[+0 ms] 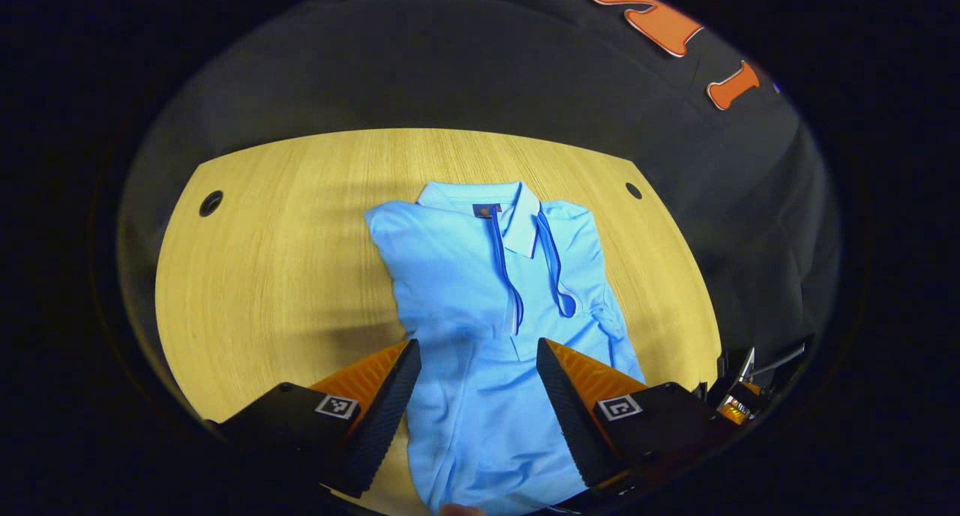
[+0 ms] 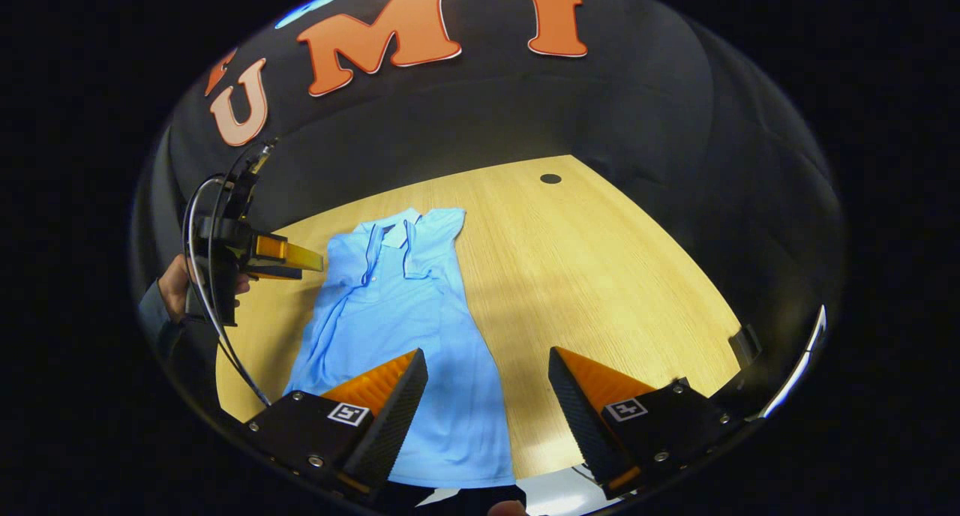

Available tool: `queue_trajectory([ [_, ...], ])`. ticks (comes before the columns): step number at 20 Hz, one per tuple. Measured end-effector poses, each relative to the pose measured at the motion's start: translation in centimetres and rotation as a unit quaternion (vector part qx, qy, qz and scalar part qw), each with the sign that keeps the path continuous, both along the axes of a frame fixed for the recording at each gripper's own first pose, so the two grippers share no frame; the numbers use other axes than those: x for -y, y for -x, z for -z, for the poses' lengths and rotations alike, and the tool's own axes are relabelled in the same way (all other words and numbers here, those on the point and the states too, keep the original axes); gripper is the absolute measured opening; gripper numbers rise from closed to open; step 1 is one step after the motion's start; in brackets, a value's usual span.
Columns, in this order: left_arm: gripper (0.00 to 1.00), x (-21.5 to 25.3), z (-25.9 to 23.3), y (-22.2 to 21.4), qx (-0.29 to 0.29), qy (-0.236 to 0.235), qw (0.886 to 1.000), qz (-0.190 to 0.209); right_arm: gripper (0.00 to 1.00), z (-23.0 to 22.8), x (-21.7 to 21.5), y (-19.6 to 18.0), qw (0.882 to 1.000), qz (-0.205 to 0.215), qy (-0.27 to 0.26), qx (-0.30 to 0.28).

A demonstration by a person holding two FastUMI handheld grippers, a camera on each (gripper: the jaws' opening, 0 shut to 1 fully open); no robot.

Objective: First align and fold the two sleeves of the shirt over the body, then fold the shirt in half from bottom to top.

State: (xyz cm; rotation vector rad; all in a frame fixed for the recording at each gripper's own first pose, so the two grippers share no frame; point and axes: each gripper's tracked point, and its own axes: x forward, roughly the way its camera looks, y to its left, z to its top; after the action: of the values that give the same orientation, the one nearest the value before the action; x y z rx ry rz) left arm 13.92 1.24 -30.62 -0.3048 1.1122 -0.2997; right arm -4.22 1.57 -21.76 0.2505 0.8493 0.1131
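Observation:
A light blue polo shirt lies flat on the wooden table, collar at the far end, both sleeves folded in over the body so it forms a long narrow strip. My left gripper hovers open above the shirt's middle, nothing between its fingers. In the right gripper view the shirt runs from the table's near edge toward the wall. My right gripper is open above the shirt's lower right edge and holds nothing. The left gripper, held by a hand, hangs above the shirt's left side.
The table has a round cable hole at its far left and another at its far right. Black cloth wall closes the booth behind the table. Bare wood lies on either side of the shirt.

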Motion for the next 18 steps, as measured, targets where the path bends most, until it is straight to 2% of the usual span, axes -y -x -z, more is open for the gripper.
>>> queue_trajectory([
  [6,1.00,-1.9,-0.7,7.4,0.021,-0.020,0.999,-0.022,0.98,1.7,-1.0,2.0,0.998,-0.063,-0.003,-0.010],
  [11,1.00,-1.7,0.4,13.9,0.005,-0.041,0.999,-0.023,0.98,3.5,-1.6,4.1,0.993,-0.112,0.002,-0.023],
  [18,1.00,-1.5,2.8,21.5,-0.021,-0.091,0.995,-0.014,0.98,7.1,-1.9,7.3,0.986,-0.156,0.001,-0.057],
])
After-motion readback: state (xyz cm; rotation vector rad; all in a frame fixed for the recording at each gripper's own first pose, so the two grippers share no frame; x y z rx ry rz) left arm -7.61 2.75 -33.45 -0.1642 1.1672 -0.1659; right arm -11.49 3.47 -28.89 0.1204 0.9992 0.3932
